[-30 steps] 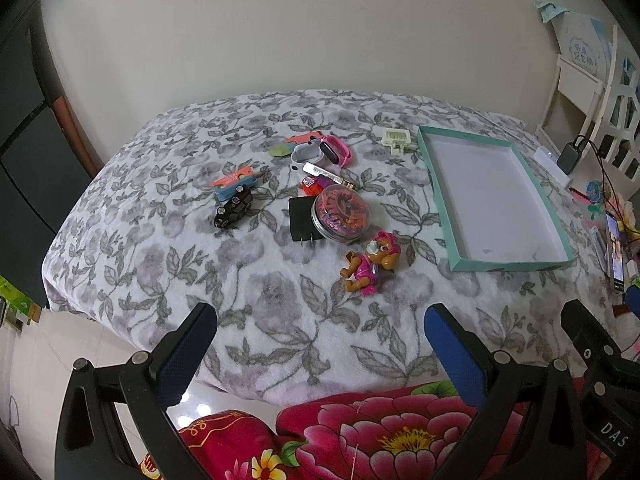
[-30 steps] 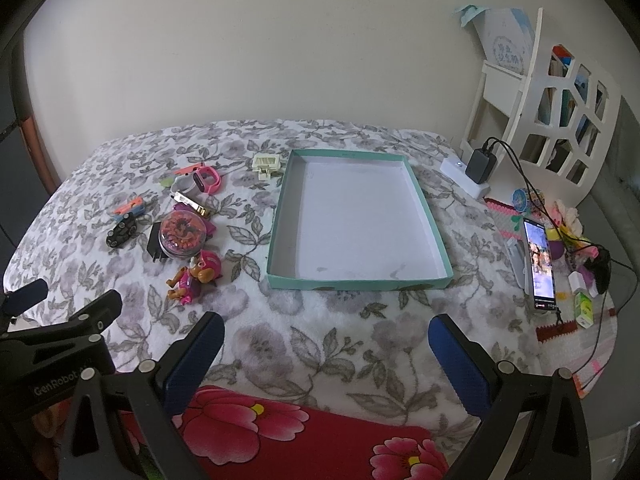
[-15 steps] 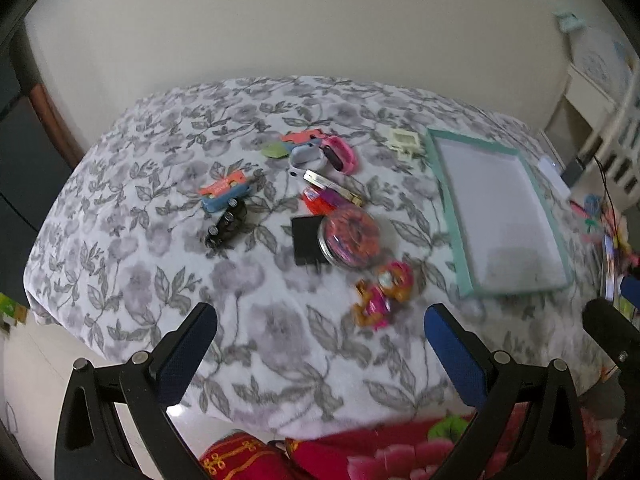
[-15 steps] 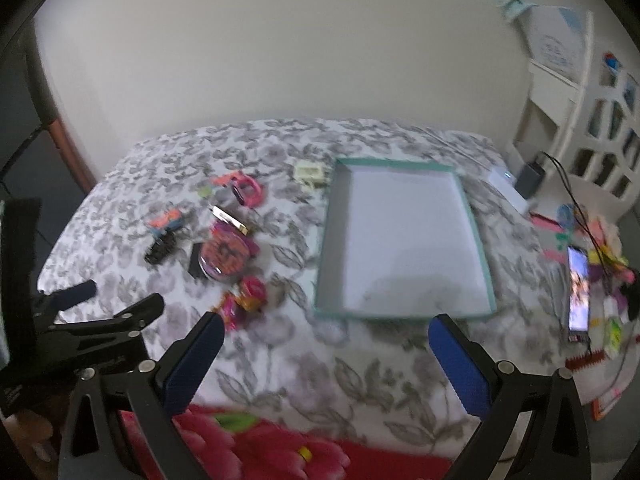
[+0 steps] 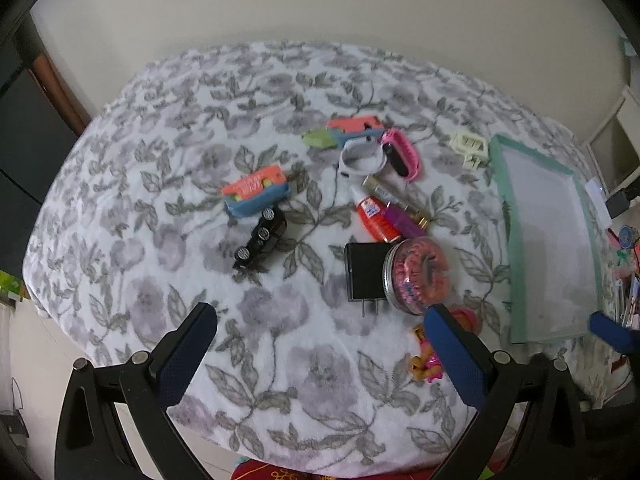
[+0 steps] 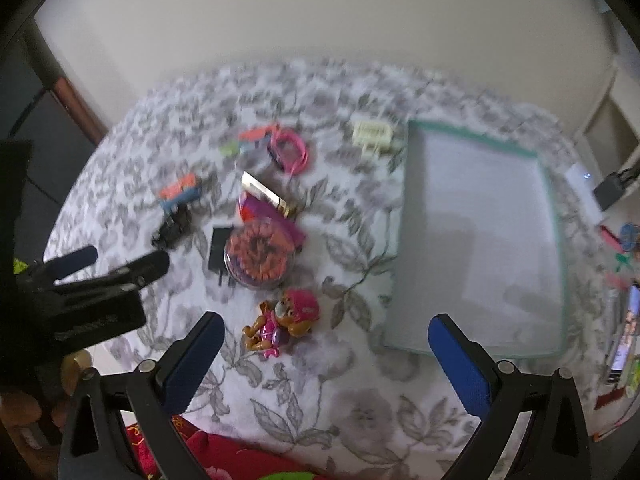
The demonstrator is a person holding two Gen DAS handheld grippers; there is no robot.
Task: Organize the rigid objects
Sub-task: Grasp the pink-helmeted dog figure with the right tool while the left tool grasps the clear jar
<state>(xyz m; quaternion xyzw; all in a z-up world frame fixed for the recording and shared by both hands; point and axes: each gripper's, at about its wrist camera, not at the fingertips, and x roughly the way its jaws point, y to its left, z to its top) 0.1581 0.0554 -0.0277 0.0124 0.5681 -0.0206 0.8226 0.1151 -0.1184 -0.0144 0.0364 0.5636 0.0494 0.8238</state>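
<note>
Left wrist view: left tongs spread wide, holding nothing, above a bed under a grey floral cover, against a plain cream wall. Toy car, black charger, bead jar clustered mid-bed; teal tray at right.

Right wrist view, blurred: right tongs also wide, gripping nothing. Pup figure lying between cluster and tray. White shelving at far right.
</note>
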